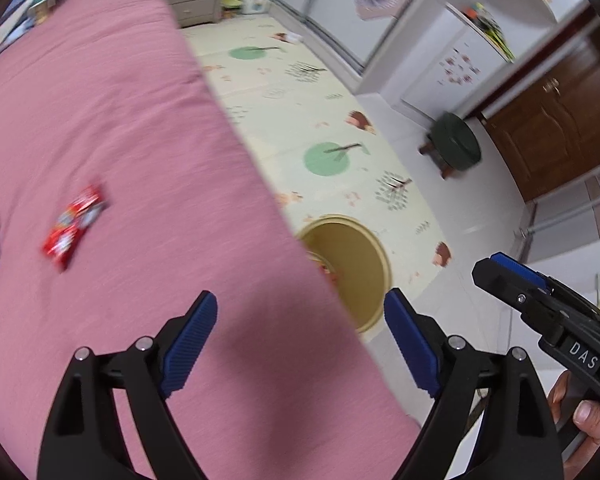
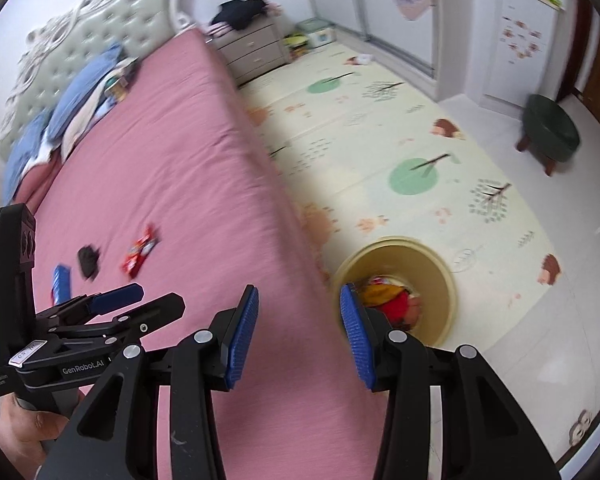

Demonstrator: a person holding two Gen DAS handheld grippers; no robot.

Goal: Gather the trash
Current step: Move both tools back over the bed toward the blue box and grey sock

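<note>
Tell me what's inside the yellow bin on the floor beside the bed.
In the right wrist view, the yellow bin holds crumpled red and yellow trash. The right hand-held gripper covers part of its opening, and the bottom is hidden beneath the trash.

Bin (image 1: 352, 264) half hidden behind bed (image 1: 120, 120)

My right gripper (image 2: 298, 334) hangs open and empty above the pink bed (image 2: 172, 152) edge. Beside it, the yellow bin (image 2: 440, 276) on the play mat (image 2: 380, 120) holds red-and-yellow trash (image 2: 392, 300) — a red wrapper (image 2: 140, 256) lies on the bed.
</note>
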